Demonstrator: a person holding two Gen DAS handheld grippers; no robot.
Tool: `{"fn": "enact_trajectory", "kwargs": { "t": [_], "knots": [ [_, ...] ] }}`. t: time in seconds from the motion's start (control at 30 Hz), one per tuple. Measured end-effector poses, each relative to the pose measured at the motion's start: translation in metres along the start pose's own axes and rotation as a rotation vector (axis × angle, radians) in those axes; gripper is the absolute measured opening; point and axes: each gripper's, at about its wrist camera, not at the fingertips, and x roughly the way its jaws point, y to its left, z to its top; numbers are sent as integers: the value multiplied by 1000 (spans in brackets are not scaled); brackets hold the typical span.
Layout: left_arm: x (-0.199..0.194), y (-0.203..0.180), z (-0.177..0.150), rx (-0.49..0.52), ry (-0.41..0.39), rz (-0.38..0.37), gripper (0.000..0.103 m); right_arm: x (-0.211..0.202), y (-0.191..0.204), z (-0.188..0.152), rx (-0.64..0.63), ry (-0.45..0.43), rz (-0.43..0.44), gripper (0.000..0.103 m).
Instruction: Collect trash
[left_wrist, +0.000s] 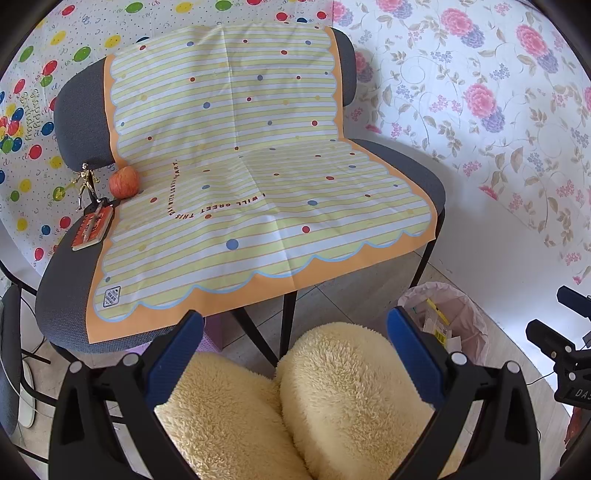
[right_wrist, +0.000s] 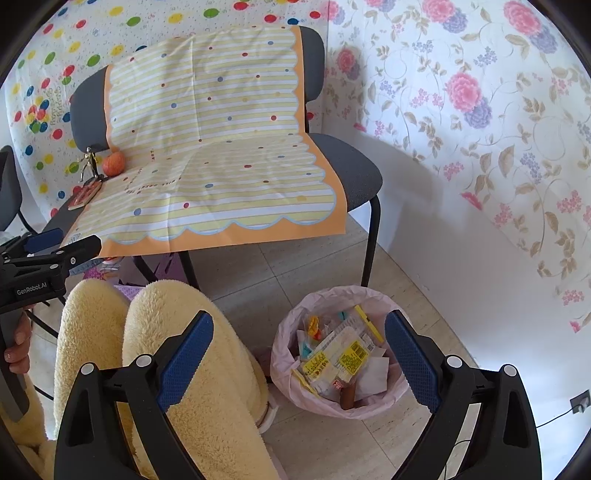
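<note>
A bin lined with a pink bag (right_wrist: 284, 332) stands on the floor right of the chair and holds several wrappers (right_wrist: 340, 354) and paper scraps. My right gripper (right_wrist: 299, 332) hangs open just above and in front of it, nothing between its blue pads. The bin (left_wrist: 469, 314) also shows low right in the left wrist view. My left gripper (left_wrist: 295, 328) is open and empty above the person's knees in yellow fleece (left_wrist: 332, 387). On the chair's left edge sit an apple (left_wrist: 124, 181), a gold figurine (left_wrist: 86, 184) and a flat red-orange packet (left_wrist: 90, 227).
A grey chair (left_wrist: 413, 166) draped with a striped, dotted cloth (left_wrist: 240, 147) fills the middle. Patterned sheets cover the walls behind. Another chair's edge (left_wrist: 9, 350) stands at far left. A wall socket with a cable (right_wrist: 578, 402) is low on the right. Tiled floor surrounds the bin.
</note>
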Motion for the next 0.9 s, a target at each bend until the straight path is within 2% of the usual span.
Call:
{"fn": "enact_trajectory", "kwargs": {
  "t": [0.9],
  "knots": [
    [0, 1, -1, -6, 1, -7, 96, 5, -4, -2, 1, 5, 1, 93]
  ]
}}
